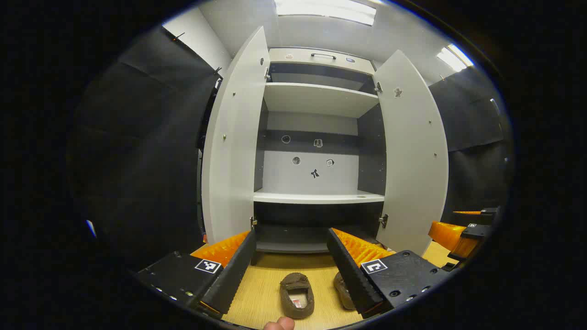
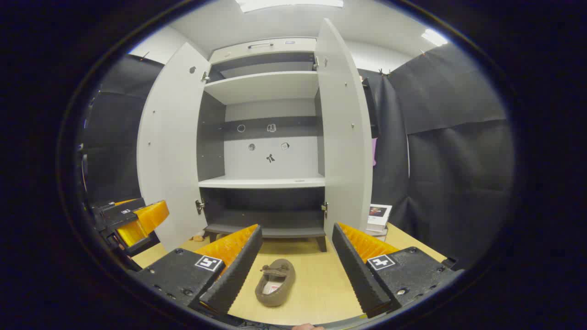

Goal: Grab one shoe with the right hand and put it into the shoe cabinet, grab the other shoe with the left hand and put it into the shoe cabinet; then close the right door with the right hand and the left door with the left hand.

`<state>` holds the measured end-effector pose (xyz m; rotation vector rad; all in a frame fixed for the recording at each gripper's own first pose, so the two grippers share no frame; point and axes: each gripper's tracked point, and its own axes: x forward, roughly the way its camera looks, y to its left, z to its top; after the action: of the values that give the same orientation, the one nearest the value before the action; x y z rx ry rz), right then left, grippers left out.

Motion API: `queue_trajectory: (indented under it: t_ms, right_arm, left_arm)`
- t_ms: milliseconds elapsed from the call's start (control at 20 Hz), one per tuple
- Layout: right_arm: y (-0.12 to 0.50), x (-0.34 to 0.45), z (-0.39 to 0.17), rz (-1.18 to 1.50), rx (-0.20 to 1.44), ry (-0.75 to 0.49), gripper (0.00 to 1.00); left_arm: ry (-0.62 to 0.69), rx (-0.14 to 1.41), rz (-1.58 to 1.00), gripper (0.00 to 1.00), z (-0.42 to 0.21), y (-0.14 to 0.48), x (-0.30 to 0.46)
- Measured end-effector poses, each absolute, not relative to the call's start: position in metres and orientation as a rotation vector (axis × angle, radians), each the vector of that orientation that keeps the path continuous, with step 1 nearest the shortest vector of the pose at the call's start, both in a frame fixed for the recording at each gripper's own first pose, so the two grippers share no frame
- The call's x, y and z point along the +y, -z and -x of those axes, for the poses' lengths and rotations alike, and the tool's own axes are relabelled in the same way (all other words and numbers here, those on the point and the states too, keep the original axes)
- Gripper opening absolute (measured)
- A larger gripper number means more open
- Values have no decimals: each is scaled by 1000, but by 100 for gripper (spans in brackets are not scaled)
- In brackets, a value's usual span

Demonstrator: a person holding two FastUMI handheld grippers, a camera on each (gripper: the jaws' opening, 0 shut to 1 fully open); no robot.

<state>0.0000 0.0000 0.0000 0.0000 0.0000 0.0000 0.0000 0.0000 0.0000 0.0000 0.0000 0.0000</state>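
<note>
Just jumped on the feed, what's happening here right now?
A person holds a gripper in each hand in front of a shoe cabinet whose two doors stand wide open. Two brown shoes lie on the wooden floor before it: one between the left gripper's open fingers, the other partly behind its finger. In the right gripper view, a shoe lies between the right gripper's open fingers. Neither gripper holds anything, and the shelves that show are bare, so no shoe has been picked up yet.

shoes [image 1: 297, 300] on floor [image 1: 261, 293], before cabinet [image 1: 316, 188]
</note>
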Motion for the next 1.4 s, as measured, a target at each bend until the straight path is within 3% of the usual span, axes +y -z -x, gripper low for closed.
queue_trajectory:
  t_ms: [1050, 1400]
  right_arm:
    - [-12, -1, 6, -13, -31, -34, 99]
    - [-4, 28, -12, 39, 7, -105, 100]
  left_arm:
    - [-47, -28, -14, 95, 14, -13, 11]
    - [-60, -36, -4, 95, 22, -18, 17]
